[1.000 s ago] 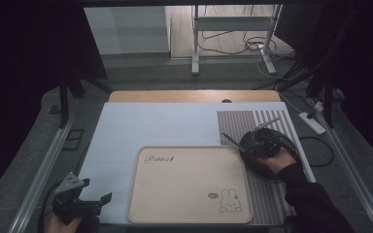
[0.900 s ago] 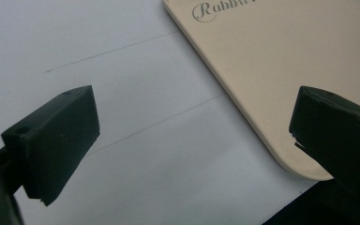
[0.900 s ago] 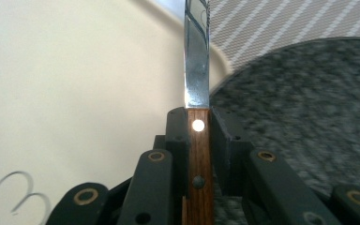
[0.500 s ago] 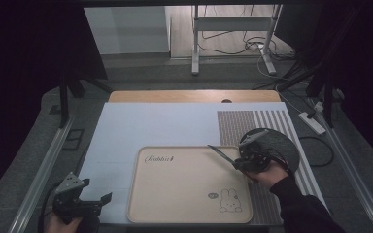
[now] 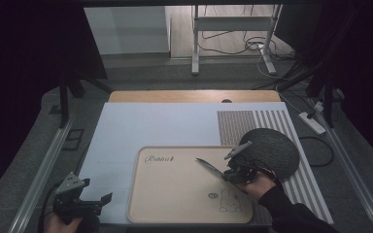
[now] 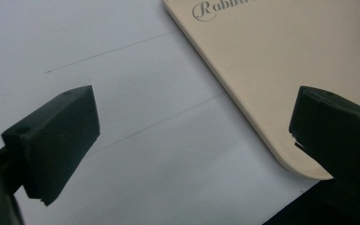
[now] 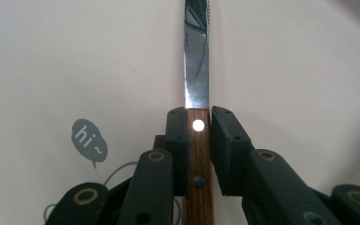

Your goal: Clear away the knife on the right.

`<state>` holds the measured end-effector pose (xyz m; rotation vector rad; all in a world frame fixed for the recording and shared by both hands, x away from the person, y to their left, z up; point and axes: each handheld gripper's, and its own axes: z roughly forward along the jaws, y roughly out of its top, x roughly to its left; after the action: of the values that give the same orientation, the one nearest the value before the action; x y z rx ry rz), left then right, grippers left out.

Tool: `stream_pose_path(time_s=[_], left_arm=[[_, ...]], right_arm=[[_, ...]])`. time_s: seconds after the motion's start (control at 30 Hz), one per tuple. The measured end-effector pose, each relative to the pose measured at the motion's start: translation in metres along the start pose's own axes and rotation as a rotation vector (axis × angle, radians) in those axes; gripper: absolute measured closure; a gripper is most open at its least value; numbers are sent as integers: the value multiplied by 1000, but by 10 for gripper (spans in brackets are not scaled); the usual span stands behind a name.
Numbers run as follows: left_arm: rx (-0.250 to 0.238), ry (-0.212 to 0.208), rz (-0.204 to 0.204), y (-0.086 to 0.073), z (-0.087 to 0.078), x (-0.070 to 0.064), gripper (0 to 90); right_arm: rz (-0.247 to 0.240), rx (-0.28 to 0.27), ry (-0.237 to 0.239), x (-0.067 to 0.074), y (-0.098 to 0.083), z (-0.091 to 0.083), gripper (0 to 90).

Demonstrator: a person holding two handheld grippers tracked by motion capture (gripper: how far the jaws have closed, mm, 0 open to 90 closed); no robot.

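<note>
A knife with a wooden handle (image 7: 197,161) and a steel blade (image 7: 196,61) is clamped by its handle in my right gripper (image 7: 198,124). In the high view the right gripper (image 5: 229,174) hovers over the right part of the beige tray (image 5: 175,194), and the knife (image 5: 209,166) points left across it. The tray carries the word "Rabbit" and a small rabbit drawing (image 5: 228,201). My left gripper (image 5: 99,201) rests at the table's near left, open, with nothing between its jaws. In its own view the left gripper (image 6: 192,136) frames the tray's rounded corner (image 6: 286,140).
A dark round disc (image 5: 272,150) lies on a striped mat (image 5: 291,184) just right of the tray. A pale blue-white sheet (image 5: 150,126) covers the tabletop under the tray. A "hi" speech bubble (image 7: 88,143) is printed on the tray below the right gripper.
My right gripper has carried the knife leftward, from over the dark disc and striped mat out over the tray. The left gripper has stayed still.
</note>
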<state>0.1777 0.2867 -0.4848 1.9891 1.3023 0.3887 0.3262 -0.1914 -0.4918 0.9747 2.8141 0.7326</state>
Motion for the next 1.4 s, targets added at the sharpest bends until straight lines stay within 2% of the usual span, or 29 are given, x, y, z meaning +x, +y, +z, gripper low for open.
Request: stream_pose_path(time_s=[0.1,0.23,0.37,0.4,0.43,0.53,0.63,0.73,0.87,0.9,1.4], left_arm=[[1,1,1,0,0,0,21],[1,1,1,0,0,0,21],[2,1,1,0,0,0,21],[3,1,2,0,0,0,21],[5,2,3,0,1,0,21],[8,4,6,1,1,-1,22],[8,4,6,1,1,-1,22],[9,4,5,1,1,0,22],[9,5,7,1,1,-1,22],[10,5,7,1,1,-1,22],[8,4,8,1,1,-1,22]], right_arm=[[-7,17,-4,2,-1,4,772],[-6,47,24,2,-2,8,763],[-10,12,25,0,1,1,676],[-23,-11,22,0,4,-4,678],[-38,-21,28,0,6,-7,719],[-103,-18,62,8,16,-7,891],[-174,29,80,19,27,5,895],[-216,72,76,21,32,18,895],[-201,110,69,14,30,25,895],[-180,103,85,11,28,25,895],[-65,96,71,-19,1,6,895]])
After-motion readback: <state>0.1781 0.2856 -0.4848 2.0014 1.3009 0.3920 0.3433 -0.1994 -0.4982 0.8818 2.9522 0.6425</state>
